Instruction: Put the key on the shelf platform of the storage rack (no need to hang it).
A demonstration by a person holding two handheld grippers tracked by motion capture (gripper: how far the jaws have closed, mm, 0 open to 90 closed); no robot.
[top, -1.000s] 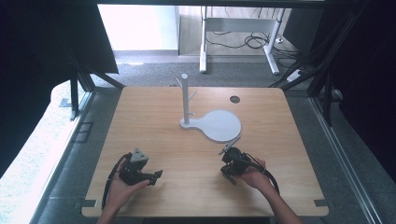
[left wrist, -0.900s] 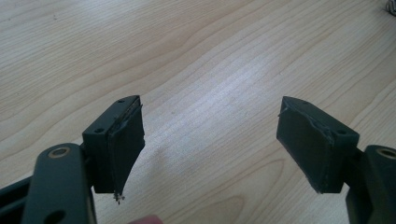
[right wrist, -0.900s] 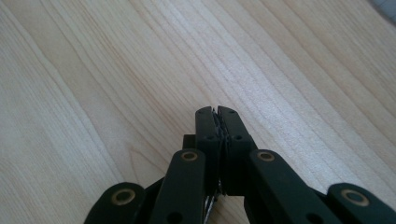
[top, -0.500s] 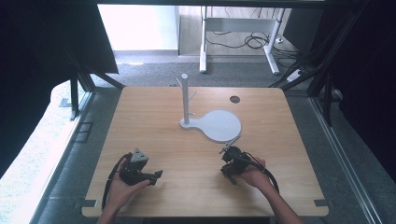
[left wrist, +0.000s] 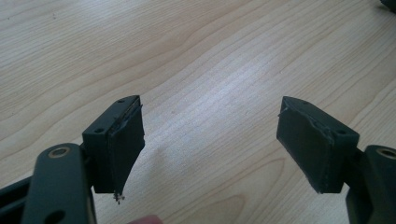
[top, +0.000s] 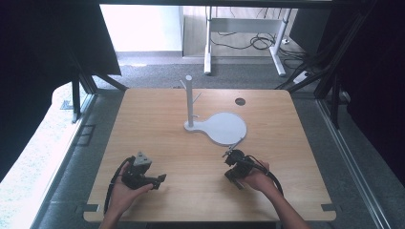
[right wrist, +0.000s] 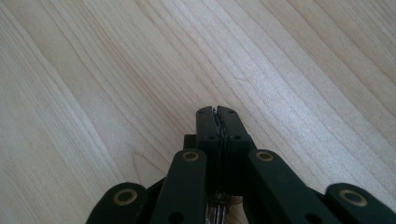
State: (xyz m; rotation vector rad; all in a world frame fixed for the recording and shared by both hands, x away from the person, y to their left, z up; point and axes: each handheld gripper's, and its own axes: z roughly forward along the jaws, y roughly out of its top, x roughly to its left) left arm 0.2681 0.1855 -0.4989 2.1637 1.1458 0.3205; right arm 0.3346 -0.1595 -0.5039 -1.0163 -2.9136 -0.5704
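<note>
A light wooden table [top: 200,143] is seen from above, with a person's two forearms coming in from its near edge. At the middle of the table stands a white stand [top: 189,102]: an upright post with short pegs near its top, rising from one end of a flat, rounded white base plate [top: 224,129]. This stand is the landmark for everything else.

The left gripper [top: 157,180] rests on the table nearer the person than the stand and off to its left, well apart from it, held in the person's left hand [top: 125,193]. A grey three-cornered plate sits on top of it and a black cable loops from it. In the left gripper view, its two black jaws stand wide apart over bare wood grain, with nothing between them; the pads [left wrist: 123,144] look worn and frayed at the edges.

The right gripper [top: 229,153] lies nearer the person than the stand and slightly to its right, close to the near rim of the white base plate, held in the person's right hand [top: 255,179]. In the right gripper view, its jaws are pressed fully together, gripping nothing, above the bare table.

Beyond the stand, to its right, a small dark round hole [top: 240,101] is set in the table top.
</note>
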